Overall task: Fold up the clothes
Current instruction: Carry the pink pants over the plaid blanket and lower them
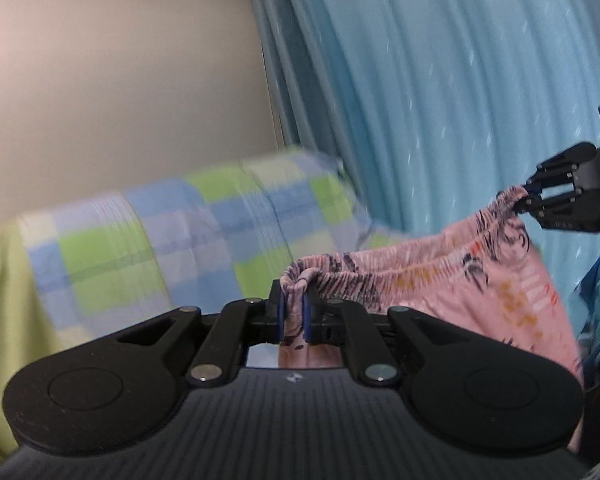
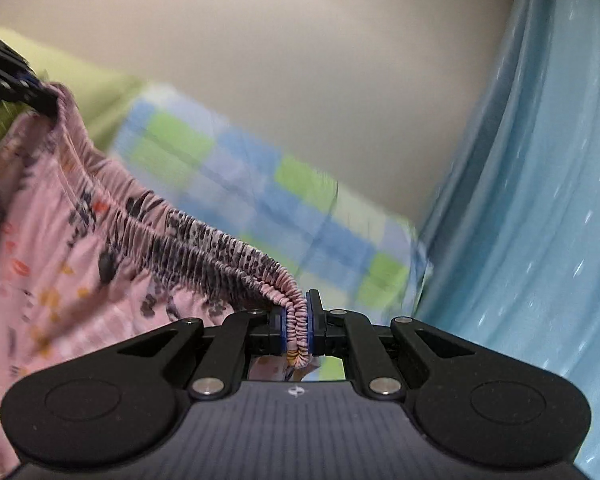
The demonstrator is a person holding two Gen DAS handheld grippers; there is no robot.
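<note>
The pink garment (image 1: 440, 276) hangs in the air between the two grippers, held by its gathered elastic waistband (image 2: 204, 240). The left gripper (image 1: 293, 316) is clamped on one end of the waistband; its blue pads (image 1: 306, 318) press the bunched fabric from both sides. The right gripper (image 2: 296, 328) is clamped on the other end in the same way.

Left wrist view: the right gripper (image 1: 526, 196) appears at the right edge, higher than the near end of the band, with the fabric pinched at its tips. The waistband opening sags between the two holds, and the printed body of the garment drops below it. A blue item (image 1: 596, 292) lies at the right edge, partly hidden behind the garment; what it is cannot be told.

Right wrist view: the left gripper (image 2: 36, 88) appears at the upper left edge, gripping the far end of the band. The band runs as a taut doubled strip from there to the near pads. This view shows the dark leopard-style print on the elastic and small red and orange marks on the cloth.

Surface and room: a bundle of checked cloth (image 1: 160, 240) in green, blue and white lies behind the garment, blurred in both views. A plain beige wall (image 1: 120, 80) stands behind it. A light blue curtain (image 1: 460, 100) hangs in folds to the right of the wall.
</note>
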